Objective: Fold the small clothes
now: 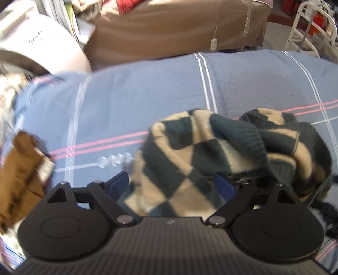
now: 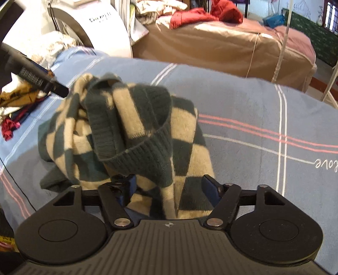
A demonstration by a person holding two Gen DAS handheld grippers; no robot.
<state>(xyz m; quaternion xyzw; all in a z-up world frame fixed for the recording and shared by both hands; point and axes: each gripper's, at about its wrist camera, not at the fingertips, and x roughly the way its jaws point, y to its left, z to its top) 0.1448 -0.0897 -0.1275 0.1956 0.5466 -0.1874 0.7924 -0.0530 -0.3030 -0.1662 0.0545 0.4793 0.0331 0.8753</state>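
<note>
Two grippers of mine point down at a crumpled checkered sweater (image 2: 135, 135), dark green and cream, heaped on a blue bedspread (image 2: 243, 101) with pink and white stripes. My left gripper (image 1: 172, 187) has its jaws wide, with sweater fabric lying between the blue pads but not pinched. My right gripper (image 2: 169, 190) is likewise spread wide over the sweater's near edge, gripping nothing. Farther off lie a brown garment (image 1: 19, 175) at the left, then a tan-covered bed (image 2: 221, 48) with red clothing (image 2: 202, 12).

Sweater (image 2: 135, 135) chunky ribbed knit, fuzzy; bedsheet (image 2: 243, 118) matt woven cloth; gripper housing (image 2: 169, 243) matt ridged plastic
</note>
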